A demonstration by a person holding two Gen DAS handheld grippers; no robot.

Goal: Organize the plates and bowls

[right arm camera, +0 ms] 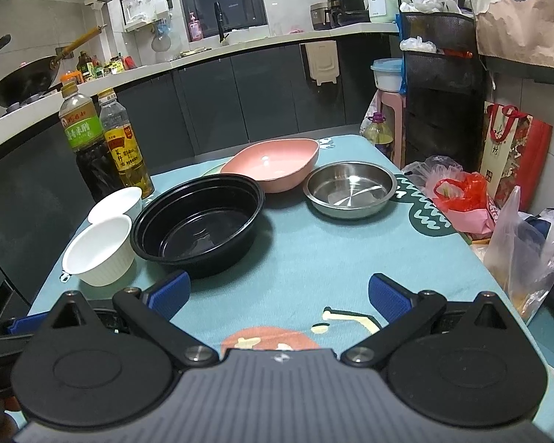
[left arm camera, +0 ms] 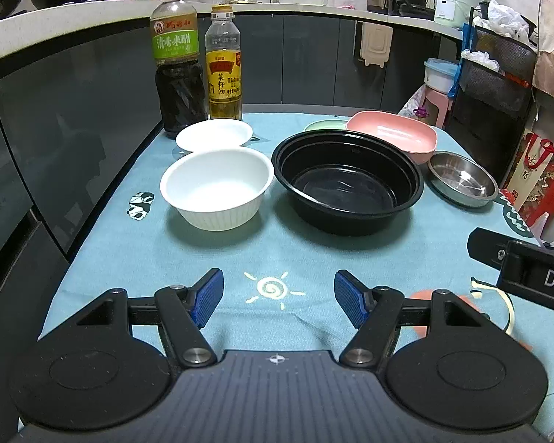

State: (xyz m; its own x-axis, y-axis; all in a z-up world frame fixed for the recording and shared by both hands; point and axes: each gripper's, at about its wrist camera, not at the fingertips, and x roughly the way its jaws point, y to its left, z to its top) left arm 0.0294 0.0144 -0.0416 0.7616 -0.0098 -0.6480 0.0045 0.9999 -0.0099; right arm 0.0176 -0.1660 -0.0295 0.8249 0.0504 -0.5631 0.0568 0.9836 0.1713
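Teal cloth underfoot and nothing stacked yet, by the look of it. Left gripper hovers low over the near edge, blue pads spread wide, nothing between them. Right gripper matches it: jaws apart, empty, hanging just short of the dishes.

Straight ahead of the left tool sits the white bowl, and behind it a white plate, the two touching or overlapping, hard to call. Ahead and slightly right, the black bowl stands just beside the white one. Beyond it the pink bowl, and to the far right the steel dish. From the right tool, the steel dish lies ahead and the black bowl ahead-left.

My read: the sorting has barely started, every piece lies loose, and all the nesting remains.

A green plate peeks out behind the black bowl, mostly hidden; whether the pink bowl rests on it I cannot tell. Two bottles crowd the far-left corner. The right gripper's body cuts into the left view's edge, cropped.
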